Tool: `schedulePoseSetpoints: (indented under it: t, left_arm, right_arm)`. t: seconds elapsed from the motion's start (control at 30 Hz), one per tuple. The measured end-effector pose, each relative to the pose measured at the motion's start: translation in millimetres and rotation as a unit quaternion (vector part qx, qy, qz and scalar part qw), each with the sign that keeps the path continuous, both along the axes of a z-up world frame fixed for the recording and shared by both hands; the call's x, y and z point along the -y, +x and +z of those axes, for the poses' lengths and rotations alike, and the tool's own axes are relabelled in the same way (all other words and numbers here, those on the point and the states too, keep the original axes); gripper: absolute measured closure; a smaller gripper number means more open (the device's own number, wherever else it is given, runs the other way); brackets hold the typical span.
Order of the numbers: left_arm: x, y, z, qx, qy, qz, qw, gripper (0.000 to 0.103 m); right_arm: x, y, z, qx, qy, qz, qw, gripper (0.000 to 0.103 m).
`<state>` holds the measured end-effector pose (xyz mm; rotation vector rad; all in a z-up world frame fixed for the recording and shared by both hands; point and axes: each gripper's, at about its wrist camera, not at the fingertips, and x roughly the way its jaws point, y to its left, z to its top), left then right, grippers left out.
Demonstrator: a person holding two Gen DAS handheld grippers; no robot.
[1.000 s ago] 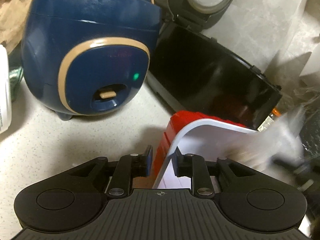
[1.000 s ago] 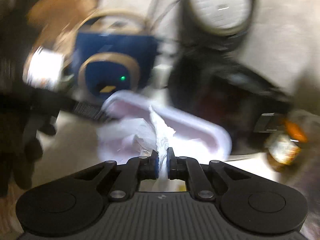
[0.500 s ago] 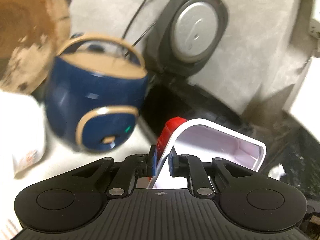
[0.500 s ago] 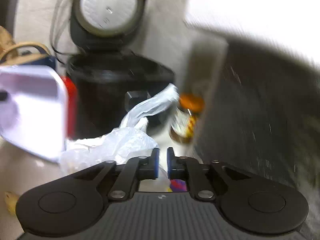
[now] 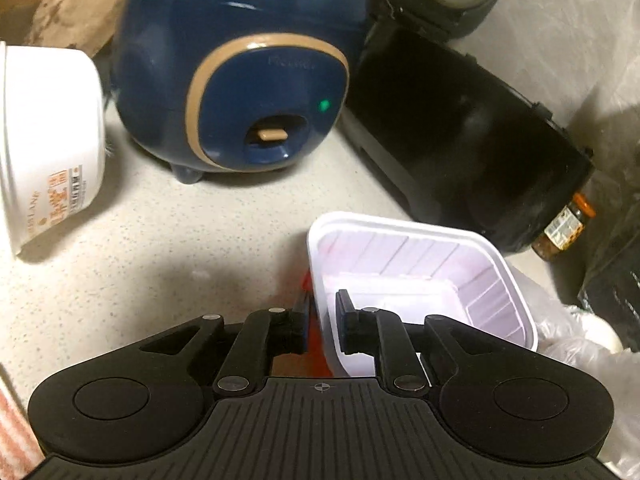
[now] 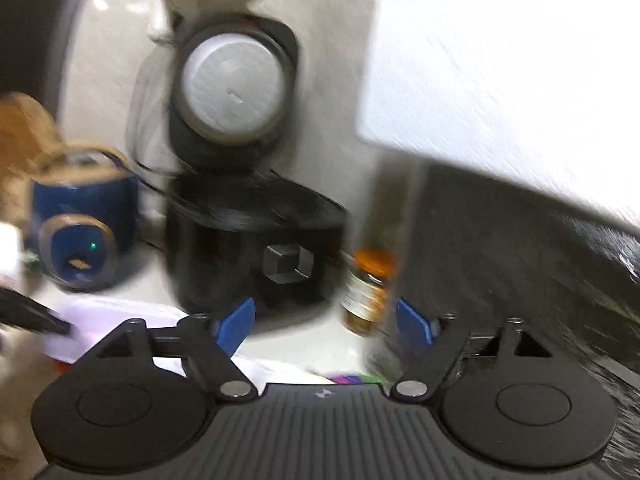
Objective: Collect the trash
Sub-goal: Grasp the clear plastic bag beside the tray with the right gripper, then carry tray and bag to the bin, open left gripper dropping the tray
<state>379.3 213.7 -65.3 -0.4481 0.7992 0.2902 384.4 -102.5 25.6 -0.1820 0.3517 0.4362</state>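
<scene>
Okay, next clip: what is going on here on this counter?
A person with a handheld gripper in each hand is collecting trash on a cluttered kitchen counter. The left gripper has the wall of a white plastic tray between its fingers, one finger inside and one outside; its jaws are opening slightly. The right gripper holds nothing and its jaws are opening wide. Clear plastic wrap lies beside the tray. Behind stand a blue cooker, a black cooker with its lid up, and a small jar.

Black ribbed tongs (image 5: 322, 328), silver pivot screws, blue pads (image 6: 236, 322), round side caps
</scene>
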Motion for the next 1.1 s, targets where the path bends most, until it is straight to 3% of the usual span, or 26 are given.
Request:
schedulePoseSetpoints:
  t: [0.13, 0.27, 0.3, 0.33, 0.37, 0.43, 0.57, 0.67, 0.9, 1.1]
  left_arm:
    - [-4.4, 5.8, -11.6, -0.014, -0.008, -0.006, 0.9999, 0.085]
    - [-11.4, 7.6, -19.1, -0.017, -0.035, -0.013, 0.9992, 0.083]
    - [-13.8, 7.9, -19.9, -0.015, -0.041, -0.012, 0.9990, 0.083]
    - [-15.6, 8.0, -20.2, -0.015, -0.044, -0.011, 0.9989, 0.082]
    - [-18.4, 7.3, -20.0, -0.017, -0.053, -0.002, 0.9984, 0.085]
    - [-26.2, 2.8, -18.5, -0.009, -0.081, 0.018, 0.9965, 0.086]
    - [-38.2, -10.0, -4.7, 0.051, -0.126, 0.031, 0.9902, 0.088]
    - [-44.2, -18.6, 9.8, 0.080, -0.135, 0.037, 0.9869, 0.089]
    - [-36.2, -48.0, 62.3, 0.129, -0.115, 0.021, 0.9848, 0.088]
    - [23.5, -84.5, 99.2, 0.153, -0.103, -0.033, 0.9822, 0.088]
  right_arm:
    - [-33.8, 8.5, -33.0, -0.086, -0.005, 0.060, 0.994, 0.020]
    - [-54.5, 26.9, -78.9, -0.141, -0.043, 0.035, 0.988, 0.021]
    - [-56.0, 29.1, -85.5, -0.158, -0.047, 0.033, 0.986, 0.032]
    - [-57.2, 31.0, -88.4, -0.171, -0.047, 0.033, 0.984, 0.060]
    - [-60.4, 30.8, -89.4, -0.176, -0.045, 0.033, 0.983, 0.067]
    - [-61.8, 22.7, -80.0, -0.161, -0.045, 0.029, 0.985, 0.079]
    - [-51.5, -0.6, -39.5, -0.119, -0.010, 0.015, 0.993, 0.081]
    - [-41.5, -21.0, -9.0, -0.088, 0.020, -0.006, 0.996, 0.081]
    - [-7.7, -65.2, 11.1, -0.063, 0.038, -0.047, 0.996, 0.081]
    - [51.6, -121.7, 5.4, -0.056, 0.059, -0.082, 0.993, 0.081]
